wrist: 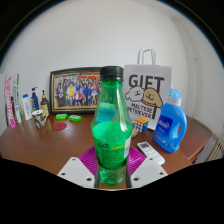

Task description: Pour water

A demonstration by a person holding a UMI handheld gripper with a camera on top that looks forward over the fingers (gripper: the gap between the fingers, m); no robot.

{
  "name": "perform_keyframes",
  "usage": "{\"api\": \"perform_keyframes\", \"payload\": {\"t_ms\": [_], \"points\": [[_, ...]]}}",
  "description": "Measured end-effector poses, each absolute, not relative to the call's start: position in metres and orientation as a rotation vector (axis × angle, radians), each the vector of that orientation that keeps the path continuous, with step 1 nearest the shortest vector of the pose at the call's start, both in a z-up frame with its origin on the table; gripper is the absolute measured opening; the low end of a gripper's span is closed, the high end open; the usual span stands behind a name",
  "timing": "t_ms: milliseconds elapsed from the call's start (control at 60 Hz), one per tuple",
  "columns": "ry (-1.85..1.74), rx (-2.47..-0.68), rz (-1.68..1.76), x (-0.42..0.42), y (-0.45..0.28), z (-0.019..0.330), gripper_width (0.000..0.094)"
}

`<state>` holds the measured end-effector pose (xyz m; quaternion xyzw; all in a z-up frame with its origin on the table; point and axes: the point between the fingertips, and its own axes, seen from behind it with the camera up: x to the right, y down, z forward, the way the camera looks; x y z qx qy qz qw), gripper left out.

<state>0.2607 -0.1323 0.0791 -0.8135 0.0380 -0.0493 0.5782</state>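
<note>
A green plastic bottle [111, 125] with a black cap stands upright between my fingers, and its base sits low between them. My gripper [112, 172] is shut on the bottle's lower part, with the magenta pads [88, 160] pressing on both sides. The bottle hides what lies straight ahead on the wooden table [40, 148]. A small cup [39, 117] stands far off to the left, near the wall.
Behind the bottle, a white gift bag [146, 92] and a framed photo [74, 90] lean on the wall. A blue detergent bottle [171, 122] stands to the right, and a white remote [150, 152] lies near my right finger. Several toiletry bottles [24, 104] line the left.
</note>
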Motion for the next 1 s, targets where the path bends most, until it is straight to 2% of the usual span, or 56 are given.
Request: {"api": "perform_keyframes", "payload": {"t_ms": [133,333,517,633,750,1000], "points": [[0.043,-1.894,-0.216,0.253,-0.117,0.105,0.0353],[-0.109,-1.864,-0.477,0.23,-0.061,0.17,0.0351],[-0.424,-1.74,-0.842,0.175,0.019,0.237,0.0351],[-0.649,-1.633,-1.045,0.126,0.069,0.264,0.035],[-0.887,-1.495,-1.255,0.075,0.109,0.273,0.035],[-1.337,-1.185,-1.619,0.0,0.159,0.24,0.0354]]}}
